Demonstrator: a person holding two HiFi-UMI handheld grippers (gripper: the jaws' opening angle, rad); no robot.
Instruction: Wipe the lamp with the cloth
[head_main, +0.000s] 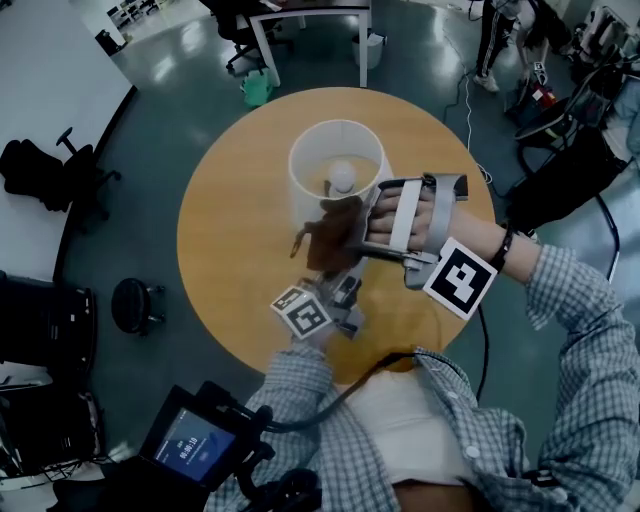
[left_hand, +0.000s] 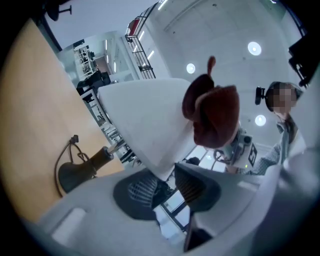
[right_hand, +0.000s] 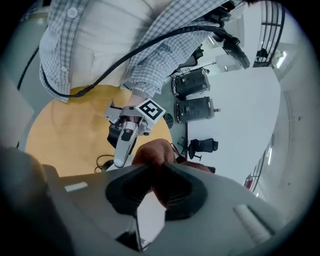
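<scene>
Because I look almost straight down on the lamp (head_main: 318, 205), its shade (head_main: 335, 128) hides the base from my head view, and the cloth (head_main: 332, 238) covers the tips of my right gripper (head_main: 352, 236) there. My left gripper (head_main: 340, 288) is half lost under the right one, with only its marker cube plainly seen.

The shade is an open white cylinder, and inside it sits a single round bulb (head_main: 343, 177), which neither gripper view shows.

The lamp stands just far of centre on the round wooden table (head_main: 225, 235). Only the left gripper view shows the dark base (left_hand: 75, 174), the stem and a looped cord (left_hand: 67, 150) resting on the wood. There, the shade's lower rim reaches between the jaws of my left gripper (left_hand: 167, 184), which stand partly apart with a gap beside the rim; the pads do not press it. The brown cloth lies bunched against the shade's right side.

The right gripper view shows its jaws closed tight on a fold of cloth (right_hand: 155, 152), with the left gripper beyond.
</scene>
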